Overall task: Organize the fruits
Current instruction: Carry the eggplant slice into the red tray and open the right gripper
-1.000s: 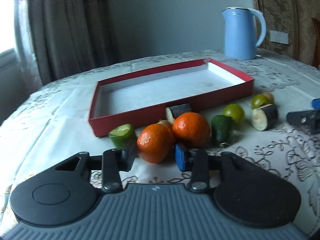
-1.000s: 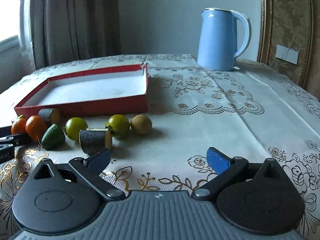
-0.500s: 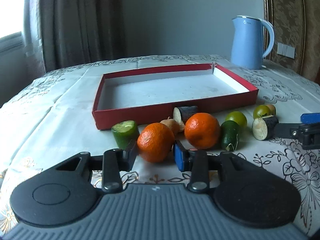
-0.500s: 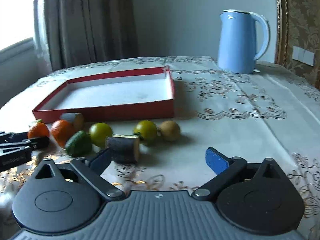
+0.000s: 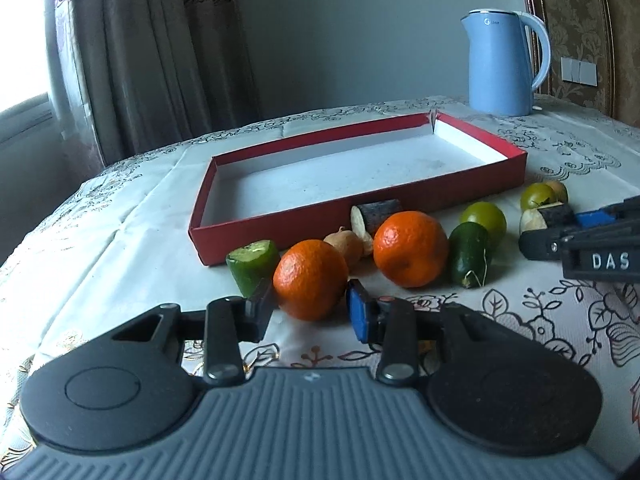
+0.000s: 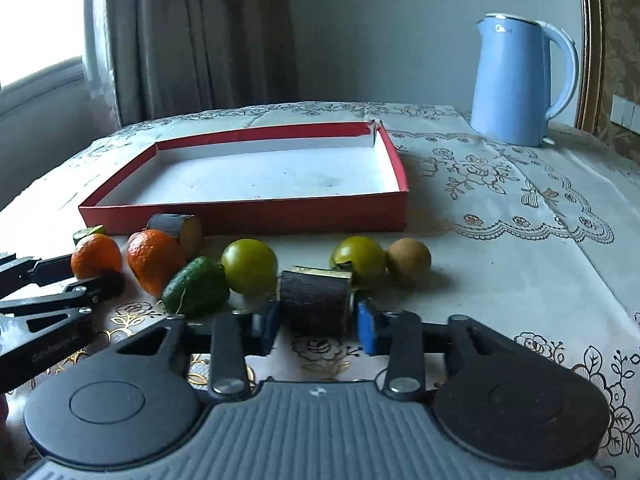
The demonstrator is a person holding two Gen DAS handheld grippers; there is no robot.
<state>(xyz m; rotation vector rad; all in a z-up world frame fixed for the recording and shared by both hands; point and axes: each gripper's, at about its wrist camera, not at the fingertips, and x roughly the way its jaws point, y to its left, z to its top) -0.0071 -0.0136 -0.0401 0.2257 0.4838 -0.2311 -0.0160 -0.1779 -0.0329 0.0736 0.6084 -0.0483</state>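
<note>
Fruits lie in row on desk (image 5: pixel 120 216) before empty red tray (image 5: pixel 360 200). Left tool (image 5: pixel 310 312) pinches near orange (image 5: pixel 310 278); firm, round, rolls, so grip at widest girth. Right tool (image 6: pixel 316 322) brackets dark cut chunk (image 6: pixel 314 298); contact unclear.

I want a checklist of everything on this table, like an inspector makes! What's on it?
Surface: table under a floral lace tablecloth.
Job's things: red tray, nothing in it; two oranges, the near orange and the far orange; two green round fruits, brown round fruit, dark cut pieces, all in front of the tray.
Clutter: blue kettle.
Grippers: left hand-held gripper closed around the near orange; right hand-held gripper straddles a dark cut piece, contact unclear.
Cables: nothing seen.
Surroundings: curtains, window, wall.
</note>
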